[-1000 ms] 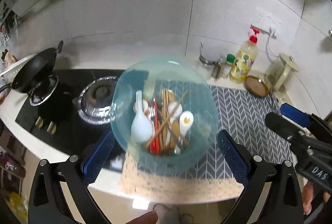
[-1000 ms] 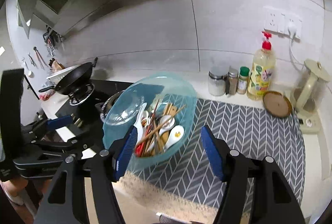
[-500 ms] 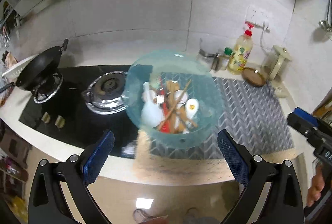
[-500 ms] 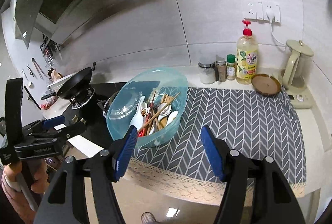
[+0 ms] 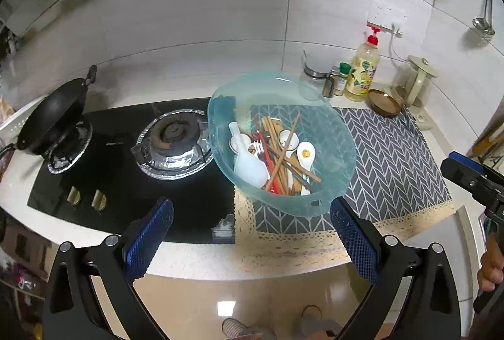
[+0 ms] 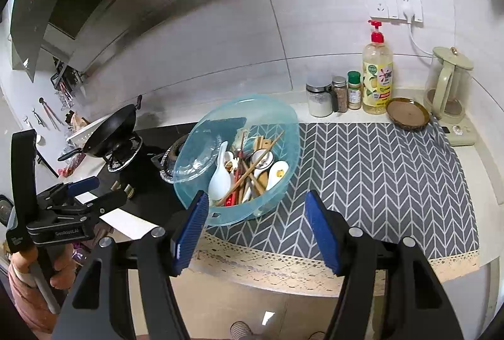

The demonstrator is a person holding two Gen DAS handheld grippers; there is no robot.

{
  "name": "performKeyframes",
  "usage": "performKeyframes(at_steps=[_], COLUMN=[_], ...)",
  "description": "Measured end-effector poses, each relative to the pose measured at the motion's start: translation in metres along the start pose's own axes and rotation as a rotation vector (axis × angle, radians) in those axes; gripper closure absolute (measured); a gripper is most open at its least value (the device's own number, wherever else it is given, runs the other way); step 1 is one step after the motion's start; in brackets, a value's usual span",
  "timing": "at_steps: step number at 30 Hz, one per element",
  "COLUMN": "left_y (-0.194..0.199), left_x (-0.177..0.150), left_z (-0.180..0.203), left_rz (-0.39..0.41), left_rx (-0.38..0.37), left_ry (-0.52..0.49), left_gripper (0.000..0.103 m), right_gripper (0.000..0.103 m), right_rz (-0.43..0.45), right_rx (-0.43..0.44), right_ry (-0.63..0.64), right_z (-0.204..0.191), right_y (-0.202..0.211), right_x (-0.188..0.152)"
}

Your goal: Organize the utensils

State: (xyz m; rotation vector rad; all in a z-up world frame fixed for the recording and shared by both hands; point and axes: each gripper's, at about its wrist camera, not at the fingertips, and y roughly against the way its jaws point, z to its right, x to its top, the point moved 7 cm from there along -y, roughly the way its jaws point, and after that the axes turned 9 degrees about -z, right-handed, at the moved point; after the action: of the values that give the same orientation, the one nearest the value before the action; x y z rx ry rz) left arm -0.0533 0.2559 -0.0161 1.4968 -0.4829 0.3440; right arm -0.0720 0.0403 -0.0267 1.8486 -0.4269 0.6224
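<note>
Two claws, left claw [image 5: 252, 233] and right claw [image 6: 256, 226], both spread, holding nothing, hanging off tabletop [image 5: 189, 258] edge. Utensils [image 6: 249, 173] piled mixed in blue basin [image 6: 283, 132] on mat [image 6: 378, 167]; judged pre-sort, basin near front for reach.

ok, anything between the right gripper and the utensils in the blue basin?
Nothing separate. The right gripper is open, held off the counter edge, with bare patterned mat ahead. Only the blue basin near wall stands before the utensils, so reach in from above. The left gripper is off to the side.
</note>
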Motion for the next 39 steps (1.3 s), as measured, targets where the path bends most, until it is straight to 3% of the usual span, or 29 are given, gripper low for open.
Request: performKeyframes(at_steps=[21,39], left_y=[-0.005,-0.008], left_x=[0.002,0.010], left_z=[0.007,0.003], left_rz=[-0.002,0.003], left_rx=[-0.059,-0.062], left_ry=[-0.026,-0.023], left_gripper=[0.004,0.004], right_gripper=[0.041,0.041], right_rz=[-0.045,-0.058], right_rx=[-0.021,-0.025], right_ry=[-0.012,0.000], right_z=[0.005,0.011], right_y=[-0.015,-0.025], right_x=[-0.001,0.003])
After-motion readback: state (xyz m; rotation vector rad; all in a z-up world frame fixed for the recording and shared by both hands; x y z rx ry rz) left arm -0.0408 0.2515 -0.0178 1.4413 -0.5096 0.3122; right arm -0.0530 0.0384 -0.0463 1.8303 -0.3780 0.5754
